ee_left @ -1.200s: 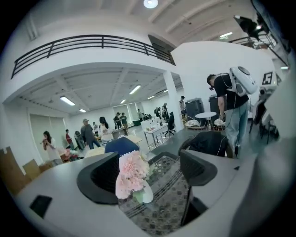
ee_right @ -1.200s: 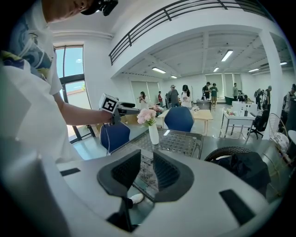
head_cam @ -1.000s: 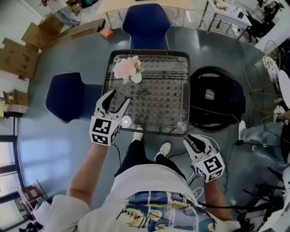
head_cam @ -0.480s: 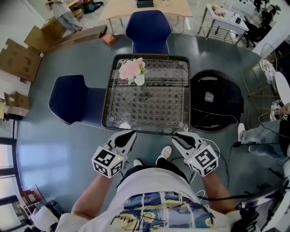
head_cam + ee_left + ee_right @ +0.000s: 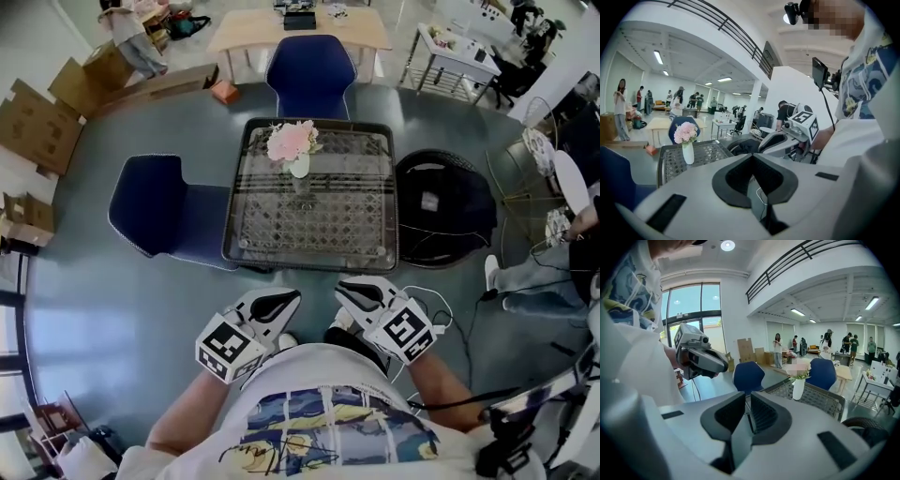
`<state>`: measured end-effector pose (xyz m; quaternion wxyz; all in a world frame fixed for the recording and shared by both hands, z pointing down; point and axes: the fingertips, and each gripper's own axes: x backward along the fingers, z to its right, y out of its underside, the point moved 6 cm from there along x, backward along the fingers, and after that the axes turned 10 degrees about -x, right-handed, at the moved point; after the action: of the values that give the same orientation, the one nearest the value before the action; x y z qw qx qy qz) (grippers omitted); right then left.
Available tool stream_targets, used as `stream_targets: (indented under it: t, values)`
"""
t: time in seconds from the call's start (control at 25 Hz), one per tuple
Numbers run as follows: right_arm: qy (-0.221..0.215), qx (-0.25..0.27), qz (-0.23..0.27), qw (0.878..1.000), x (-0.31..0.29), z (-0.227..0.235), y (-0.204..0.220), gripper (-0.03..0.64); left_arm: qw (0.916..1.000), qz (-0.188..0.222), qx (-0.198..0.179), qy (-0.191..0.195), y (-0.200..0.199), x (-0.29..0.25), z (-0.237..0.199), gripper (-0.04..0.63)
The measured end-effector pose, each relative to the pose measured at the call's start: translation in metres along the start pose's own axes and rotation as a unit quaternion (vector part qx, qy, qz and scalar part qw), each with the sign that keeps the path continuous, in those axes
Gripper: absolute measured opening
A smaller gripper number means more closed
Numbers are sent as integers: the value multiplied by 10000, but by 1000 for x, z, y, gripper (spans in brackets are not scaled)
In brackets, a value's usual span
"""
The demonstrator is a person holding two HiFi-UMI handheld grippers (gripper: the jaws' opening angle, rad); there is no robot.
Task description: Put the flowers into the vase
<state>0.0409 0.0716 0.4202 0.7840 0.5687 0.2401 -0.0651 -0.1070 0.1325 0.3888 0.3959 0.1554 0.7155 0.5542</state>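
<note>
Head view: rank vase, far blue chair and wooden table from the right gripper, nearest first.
From the right gripper:
1. Vase, on the glass table ahead.
2. Far blue chair, behind that table.
3. Wooden table, top of frame.

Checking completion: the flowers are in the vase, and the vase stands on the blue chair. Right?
Not quite. The flowers are in the vase, but it stands on the table, not a chair; the head view shows this.
</note>
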Motion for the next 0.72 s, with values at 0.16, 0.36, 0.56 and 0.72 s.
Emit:
stream_targets:
  t: [0.16,0.36,0.56,0.72]
  values:
    - [-97,102,-30,9999,-8,-31,-3,36,9997,-6,-148,195,6,19,12,9]
    - [-173,246,-85,9995,-9,-61,-9,25,9996,130,86,239,7,42,22,9]
    - [-271,301,-151,9991,-15,-81,-9,25,9997,96,78,227,16,57,28,9]
    - [-250,314,-168,9991,-17,-92,-7,25,9995,108,107,276,25,64,32,9]
